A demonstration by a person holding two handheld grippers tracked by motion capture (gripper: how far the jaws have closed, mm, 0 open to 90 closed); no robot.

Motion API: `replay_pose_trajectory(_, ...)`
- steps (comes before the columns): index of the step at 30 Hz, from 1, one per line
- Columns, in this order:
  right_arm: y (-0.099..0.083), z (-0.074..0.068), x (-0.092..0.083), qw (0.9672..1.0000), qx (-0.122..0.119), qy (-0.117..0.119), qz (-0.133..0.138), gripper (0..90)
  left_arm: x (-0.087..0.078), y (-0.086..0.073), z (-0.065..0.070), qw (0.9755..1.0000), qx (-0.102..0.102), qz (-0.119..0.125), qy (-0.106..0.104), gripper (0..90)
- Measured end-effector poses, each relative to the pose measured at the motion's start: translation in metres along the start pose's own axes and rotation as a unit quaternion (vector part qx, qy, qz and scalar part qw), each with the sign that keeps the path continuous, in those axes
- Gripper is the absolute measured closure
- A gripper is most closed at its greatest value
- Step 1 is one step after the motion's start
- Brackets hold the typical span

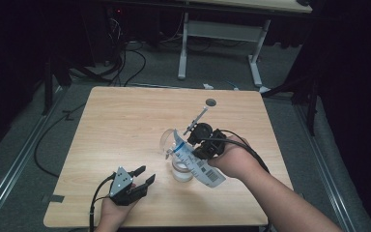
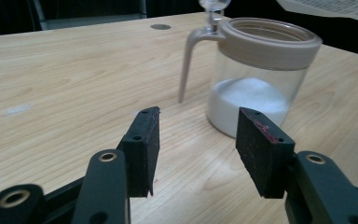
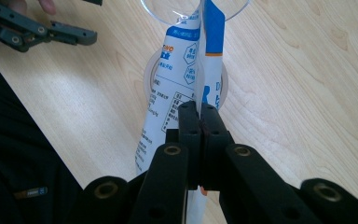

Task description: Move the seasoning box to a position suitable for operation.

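Nearest us, our left gripper (image 1: 142,175) hovers over the table (image 1: 125,116), jaws spread and empty. Beyond it stands the glass jar (image 2: 256,74) (white powder inside). Above the jar, our right gripper (image 3: 199,114) pinches the white-and-blue packet (image 3: 182,70), jaws clamped tight.

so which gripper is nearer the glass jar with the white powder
Right. The right gripper hangs just above the jar, jaws pinching a packet over it; the left gripper sits open beside it, apart.
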State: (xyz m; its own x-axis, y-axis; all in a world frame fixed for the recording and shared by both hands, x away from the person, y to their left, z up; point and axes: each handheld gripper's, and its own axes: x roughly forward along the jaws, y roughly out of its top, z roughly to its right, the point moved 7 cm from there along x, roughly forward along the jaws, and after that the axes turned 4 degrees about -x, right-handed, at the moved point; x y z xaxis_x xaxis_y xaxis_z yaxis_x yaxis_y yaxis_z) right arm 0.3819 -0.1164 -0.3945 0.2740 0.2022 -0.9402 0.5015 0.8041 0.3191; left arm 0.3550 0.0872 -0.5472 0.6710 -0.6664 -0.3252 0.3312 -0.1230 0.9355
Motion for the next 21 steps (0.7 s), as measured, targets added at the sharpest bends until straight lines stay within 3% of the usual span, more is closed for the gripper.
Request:
replay_pose_trajectory(9,-0.008,0.003,-0.001,1.0000,0.008,0.003,0.005,89.6,-0.012,0.004,-0.028,0.9991,-0.019,0.014,0.035,50.2)
replay_pose_trajectory(12,-0.009,0.005,-0.002,0.9999,0.010,0.003,0.010,89.6,-0.012,0.003,-0.032,0.9987,-0.029,0.014,0.038,50.3)
replay_pose_trajectory(21,-0.021,0.012,-0.007,0.9998,0.018,-0.005,0.011,89.7,-0.011,0.001,-0.030,0.9988,-0.028,0.012,0.038,50.2)
